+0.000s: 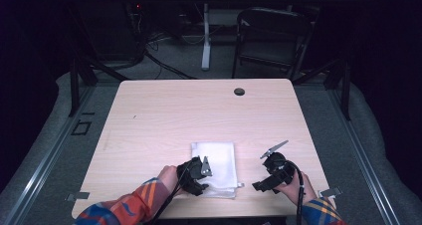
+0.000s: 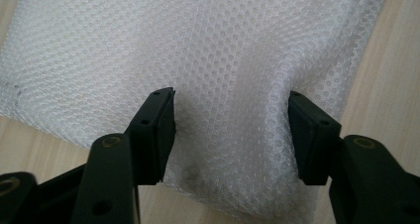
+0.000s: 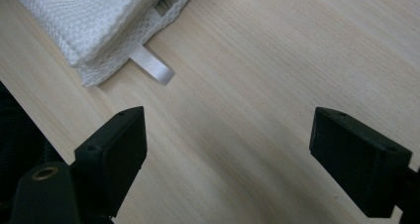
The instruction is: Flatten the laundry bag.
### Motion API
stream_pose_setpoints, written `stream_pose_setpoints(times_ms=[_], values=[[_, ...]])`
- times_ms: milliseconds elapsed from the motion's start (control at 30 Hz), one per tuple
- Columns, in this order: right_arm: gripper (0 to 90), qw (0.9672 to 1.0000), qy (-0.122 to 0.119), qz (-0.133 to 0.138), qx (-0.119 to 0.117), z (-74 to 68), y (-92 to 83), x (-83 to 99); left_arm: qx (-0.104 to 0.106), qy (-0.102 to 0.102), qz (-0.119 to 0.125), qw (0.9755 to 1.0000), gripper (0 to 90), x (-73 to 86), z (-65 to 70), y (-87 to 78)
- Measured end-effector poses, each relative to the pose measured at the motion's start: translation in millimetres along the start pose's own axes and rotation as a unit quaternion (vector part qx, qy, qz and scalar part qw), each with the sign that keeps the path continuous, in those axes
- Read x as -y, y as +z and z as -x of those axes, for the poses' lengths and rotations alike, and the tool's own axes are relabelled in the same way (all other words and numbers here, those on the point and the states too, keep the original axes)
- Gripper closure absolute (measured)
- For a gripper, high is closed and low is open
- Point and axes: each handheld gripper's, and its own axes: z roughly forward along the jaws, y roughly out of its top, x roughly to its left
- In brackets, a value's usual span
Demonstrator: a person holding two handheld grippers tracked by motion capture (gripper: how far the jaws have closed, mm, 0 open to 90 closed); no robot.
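While the left hand-held gripper [image 2: 232, 130] sits over the near left edge of the white folded cloth [image 1: 215, 165], its jaws stand half open astride a raised ridge of fabric, their pads at its sides but not clearly pinching. That cloth lies on the desk [image 1: 164, 115] near its 6 o'clock edge. At the cloth's 3 o'clock, the right hand-held gripper [image 3: 228, 149] hangs wide open and empty over bare wood. Pinching looks underway; next, closing fully before any lift.
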Motion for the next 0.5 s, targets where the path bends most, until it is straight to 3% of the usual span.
stream_pose_setpoints(times_ms=[300,333,400,500], values=[[14.3,1.0000,-0.002,0.004,-0.001,-3.3,1.1,-1.2,0.019,-0.027,0.012,0.9994,57.1,2.4,-10.0,-2.7],[14.3,0.9998,0.009,0.013,-0.008,-5.6,2.2,-1.4,0.020,-0.034,0.013,0.9991,58.3,2.7,-11.3,-3.0],[14.7,0.9999,-0.006,0.003,-0.008,-5.4,1.1,-2.3,0.025,-0.048,0.015,0.9984,61.2,3.0,-14.3,-3.4],[16.7,0.9998,-0.013,0.011,-0.005,-9.5,1.6,-4.4,0.033,-0.060,0.017,0.9975,64.9,3.6,-18.7,-4.1]])
